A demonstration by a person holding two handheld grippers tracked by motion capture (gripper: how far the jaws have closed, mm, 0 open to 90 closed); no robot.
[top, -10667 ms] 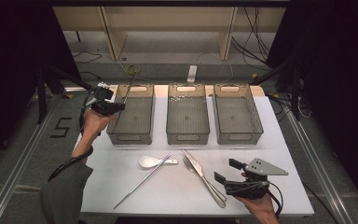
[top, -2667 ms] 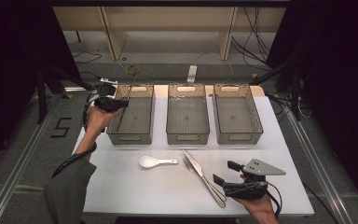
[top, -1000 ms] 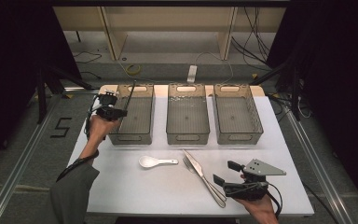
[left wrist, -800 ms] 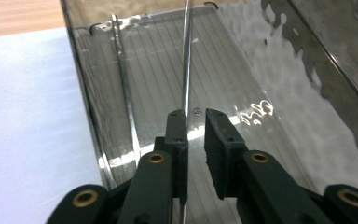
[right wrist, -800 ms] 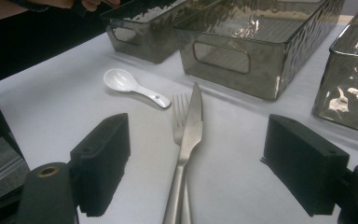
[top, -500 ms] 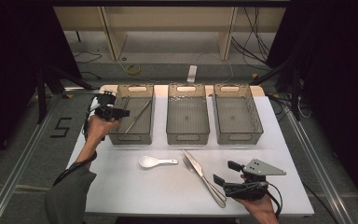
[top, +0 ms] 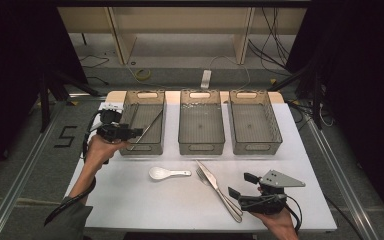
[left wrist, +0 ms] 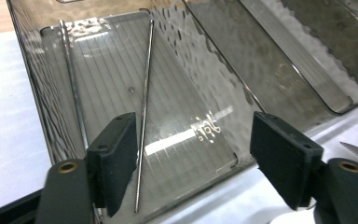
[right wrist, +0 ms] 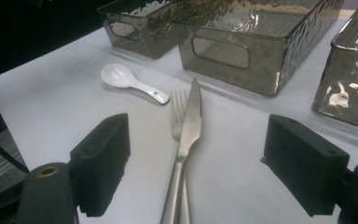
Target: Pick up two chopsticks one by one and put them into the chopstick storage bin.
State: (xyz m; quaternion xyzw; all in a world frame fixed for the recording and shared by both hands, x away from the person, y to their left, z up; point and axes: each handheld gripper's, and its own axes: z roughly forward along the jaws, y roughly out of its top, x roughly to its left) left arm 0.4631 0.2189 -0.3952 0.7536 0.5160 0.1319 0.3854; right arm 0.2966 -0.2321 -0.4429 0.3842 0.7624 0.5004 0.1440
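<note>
Two chopsticks (left wrist: 143, 112) are in the left bin (top: 141, 145) now, since my left gripper (top: 136, 132) just opened and let the second drop (jaws wide, nothing between them). Spoon (top: 167, 173), fork (right wrist: 179, 100), knife (right wrist: 189, 123) left; right gripper (top: 240, 186) waits open.

Three smoky bins stand in a row across the far half of the table (top: 130, 200), narrow lanes between them. The left bin (top: 142, 149) has two thin metal rods (left wrist: 144, 107) lying in it; the middle bin (top: 201, 148) and right bin (top: 255, 148) are open-topped. Near side: spoon (top: 167, 173), knife (top: 220, 192) and fork (top: 203, 176) crossed mid-table, bare white surface to the left.
</note>
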